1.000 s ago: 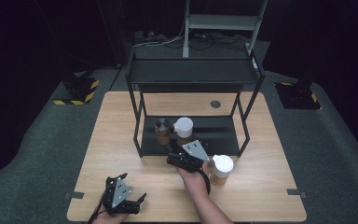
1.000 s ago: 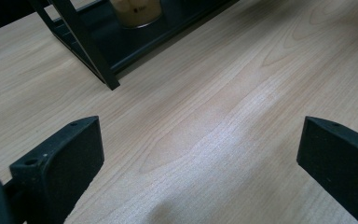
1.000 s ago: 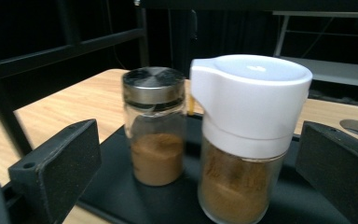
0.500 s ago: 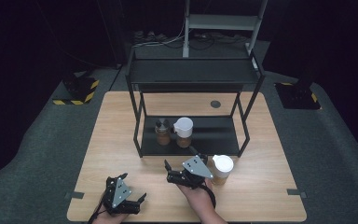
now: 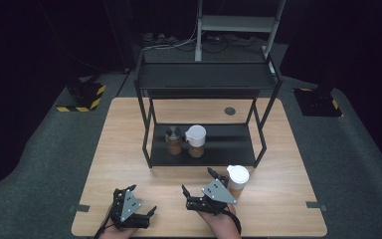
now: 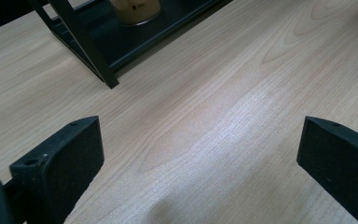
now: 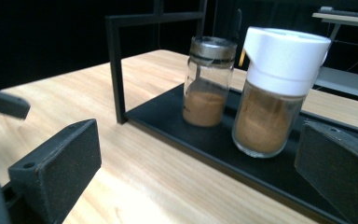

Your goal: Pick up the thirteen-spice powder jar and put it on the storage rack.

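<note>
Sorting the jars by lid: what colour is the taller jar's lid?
White lid, clearest in the right gripper view.

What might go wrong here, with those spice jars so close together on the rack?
The two jars stand nearly touching, so taking the white-lidded jar with the open right gripper could tip the metal-lidded jar. The rack's post stands close to that approach. A third jar beside that gripper could be knocked over.

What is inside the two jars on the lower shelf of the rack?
Both jars hold brown powder. The white-lidded jar is more than half full; the metal-lidded jar about half. Both stand on the lower shelf. Their lids cover the tops, so any openings are hidden.
</note>
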Tool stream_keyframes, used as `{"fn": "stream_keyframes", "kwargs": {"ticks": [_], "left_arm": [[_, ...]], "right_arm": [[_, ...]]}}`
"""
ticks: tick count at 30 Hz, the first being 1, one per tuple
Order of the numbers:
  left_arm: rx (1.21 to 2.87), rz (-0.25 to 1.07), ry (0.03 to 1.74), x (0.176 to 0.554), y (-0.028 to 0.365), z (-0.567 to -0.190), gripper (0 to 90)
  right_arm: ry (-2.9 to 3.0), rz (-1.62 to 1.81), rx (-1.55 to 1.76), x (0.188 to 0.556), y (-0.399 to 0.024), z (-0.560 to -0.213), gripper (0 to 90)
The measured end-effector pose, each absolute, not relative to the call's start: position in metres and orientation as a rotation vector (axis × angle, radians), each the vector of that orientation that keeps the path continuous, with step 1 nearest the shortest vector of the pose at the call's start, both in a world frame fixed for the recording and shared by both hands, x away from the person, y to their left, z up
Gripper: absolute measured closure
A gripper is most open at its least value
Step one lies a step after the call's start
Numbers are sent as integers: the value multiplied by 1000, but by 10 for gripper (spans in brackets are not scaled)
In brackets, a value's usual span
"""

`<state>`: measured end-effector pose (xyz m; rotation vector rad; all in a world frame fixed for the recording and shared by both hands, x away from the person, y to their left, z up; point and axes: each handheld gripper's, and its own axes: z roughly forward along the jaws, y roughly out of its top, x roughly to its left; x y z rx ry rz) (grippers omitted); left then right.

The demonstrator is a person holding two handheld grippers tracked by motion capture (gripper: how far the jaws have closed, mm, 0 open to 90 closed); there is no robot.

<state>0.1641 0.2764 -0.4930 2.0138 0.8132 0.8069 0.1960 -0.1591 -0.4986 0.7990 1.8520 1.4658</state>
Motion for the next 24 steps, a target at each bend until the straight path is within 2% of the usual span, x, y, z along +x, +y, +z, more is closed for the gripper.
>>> {"fn": "stream_keyframes", "kwargs": {"ticks": [24], "left_arm": [[2021, 788, 811, 167, 278, -492, 10]], "right_arm": [[2030, 1271, 735, 182, -167, -508, 0]]}}
